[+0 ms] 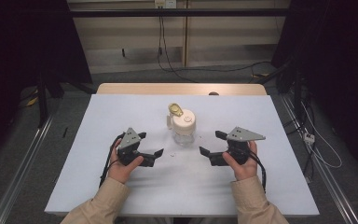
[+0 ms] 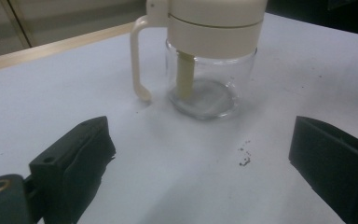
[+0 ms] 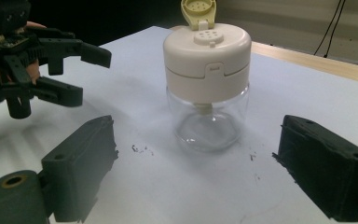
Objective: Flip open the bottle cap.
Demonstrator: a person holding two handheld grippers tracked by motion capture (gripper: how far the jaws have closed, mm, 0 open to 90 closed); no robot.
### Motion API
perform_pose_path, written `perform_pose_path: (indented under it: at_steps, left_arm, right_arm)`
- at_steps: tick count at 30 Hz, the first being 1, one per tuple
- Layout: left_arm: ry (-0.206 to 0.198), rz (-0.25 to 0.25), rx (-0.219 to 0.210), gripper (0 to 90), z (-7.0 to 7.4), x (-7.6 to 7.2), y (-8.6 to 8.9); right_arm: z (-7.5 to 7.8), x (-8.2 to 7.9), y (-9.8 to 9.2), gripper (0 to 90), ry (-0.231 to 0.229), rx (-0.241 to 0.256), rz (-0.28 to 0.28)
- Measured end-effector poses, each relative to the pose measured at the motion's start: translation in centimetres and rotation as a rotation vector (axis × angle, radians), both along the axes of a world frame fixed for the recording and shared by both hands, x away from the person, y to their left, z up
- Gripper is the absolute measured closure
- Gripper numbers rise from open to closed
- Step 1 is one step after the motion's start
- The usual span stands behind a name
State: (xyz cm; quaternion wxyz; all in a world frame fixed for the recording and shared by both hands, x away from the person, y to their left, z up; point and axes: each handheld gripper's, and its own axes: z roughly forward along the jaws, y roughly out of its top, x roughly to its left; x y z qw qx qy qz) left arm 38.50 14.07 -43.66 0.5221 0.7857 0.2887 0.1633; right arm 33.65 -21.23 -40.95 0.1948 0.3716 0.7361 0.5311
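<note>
A clear glass jar (image 1: 183, 128) with a cream shaker lid stands upright mid-table; its yellow flip cap (image 1: 175, 109) is tipped open. My left gripper (image 1: 151, 143) is open just left of the jar, apart from it. On the other side my right gripper (image 1: 209, 142) is open too, also not touching. The left gripper view shows the jar (image 2: 209, 56) and its cream handle (image 2: 137, 60) ahead of the spread left gripper (image 2: 200, 158). In the right gripper view the jar (image 3: 207, 84) stands beyond the wide right gripper (image 3: 196, 168), with the left gripper (image 3: 93, 77) farther off.
A white sheet (image 1: 121, 186) covers the table, with a wooden edge (image 1: 182, 88) at the back. A few dark specks (image 2: 244, 161) lie near the jar. Cables run over the floor behind, and metal rails flank both sides.
</note>
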Motion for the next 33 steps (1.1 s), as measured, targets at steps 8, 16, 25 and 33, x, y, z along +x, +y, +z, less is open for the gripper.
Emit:
perform_pose_path:
  at_steps: [8,16,25,33]
  left_arm:
    - [-0.002,0.012,-0.034,5.4,0.5,-0.6,1.8]
    - [-0.010,0.000,-0.007,5.4,0.4,-1.4,2.9]
    - [0.001,-0.001,-0.012,5.4,0.1,-2.9,4.9]
    - [0.005,0.035,-0.050,5.4,0.2,-3.8,6.9]
  right_arm:
    - [-0.3,-1.5,-0.5,9.1,-0.025,-0.024,0.006]
    - [-0.8,-2.8,-1.5,9.1,-0.014,-0.015,-0.012]
    - [-1.6,-4.7,-3.1,9.0,-0.001,-0.030,-0.036]
    - [-2.3,-6.0,-3.5,8.8,0.008,-0.082,-0.030]
